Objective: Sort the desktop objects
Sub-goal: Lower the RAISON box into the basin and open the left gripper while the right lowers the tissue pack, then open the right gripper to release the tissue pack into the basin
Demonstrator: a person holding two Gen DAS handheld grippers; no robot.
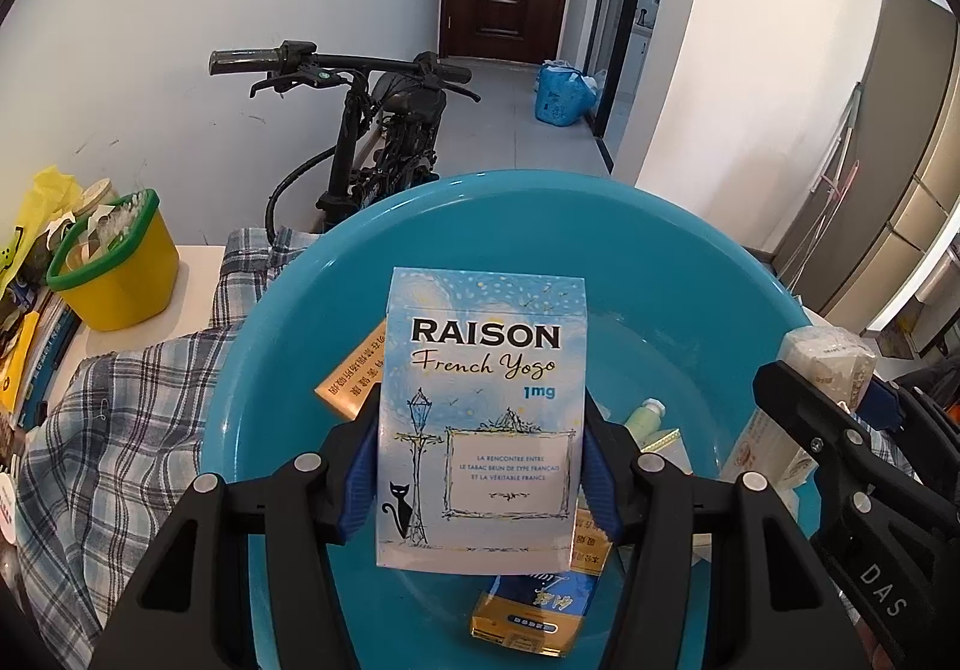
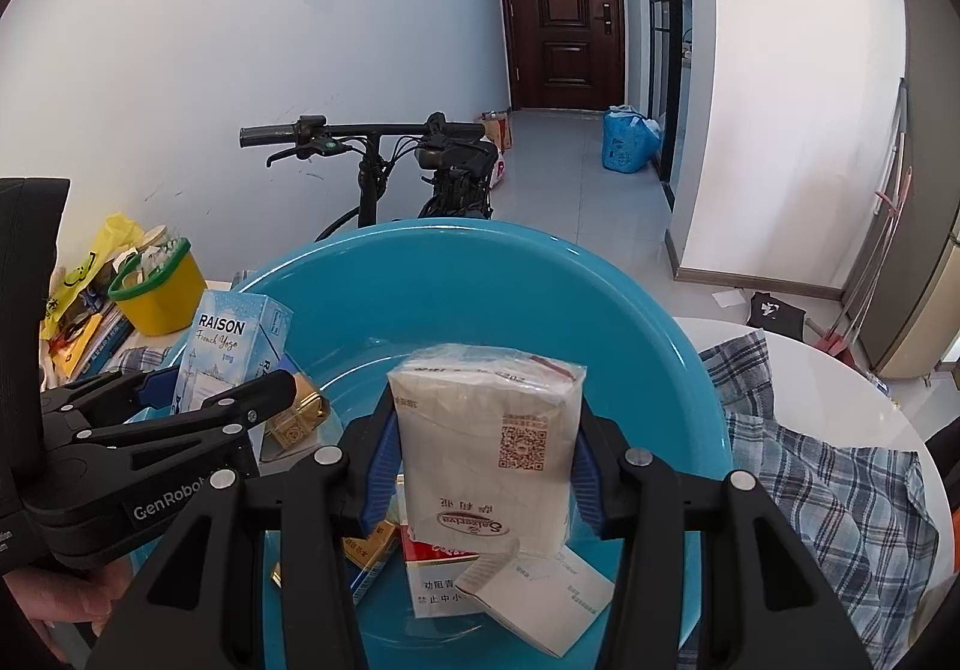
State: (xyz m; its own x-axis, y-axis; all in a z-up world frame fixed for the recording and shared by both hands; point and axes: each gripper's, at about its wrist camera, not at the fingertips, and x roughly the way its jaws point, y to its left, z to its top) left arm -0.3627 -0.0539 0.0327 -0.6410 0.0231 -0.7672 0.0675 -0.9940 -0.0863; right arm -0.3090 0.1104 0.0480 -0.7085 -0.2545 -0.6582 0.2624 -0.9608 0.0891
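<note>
My left gripper [image 1: 480, 466] is shut on a light blue RAISON French Yogo box [image 1: 483, 406] and holds it upright over the blue basin [image 1: 540, 214]. My right gripper [image 2: 483, 466] is shut on a white plastic-wrapped tissue pack [image 2: 489, 430] over the same basin [image 2: 480, 262]. In the basin lie gold cigarette packs [image 1: 354, 370], a blue-gold pack [image 1: 534, 610], a green tube [image 1: 645, 415], a red-white pack [image 2: 438, 574] and a white box [image 2: 540, 598]. The left gripper with the RAISON box [image 2: 231, 352] shows at left in the right wrist view.
The basin sits on a plaid shirt [image 1: 120, 430] on a white table [image 2: 840, 370]. A yellow tub with a green rim [image 1: 114, 268] and stacked books [image 1: 36, 346] stand at left. A bicycle [image 1: 384, 123] stands behind the table.
</note>
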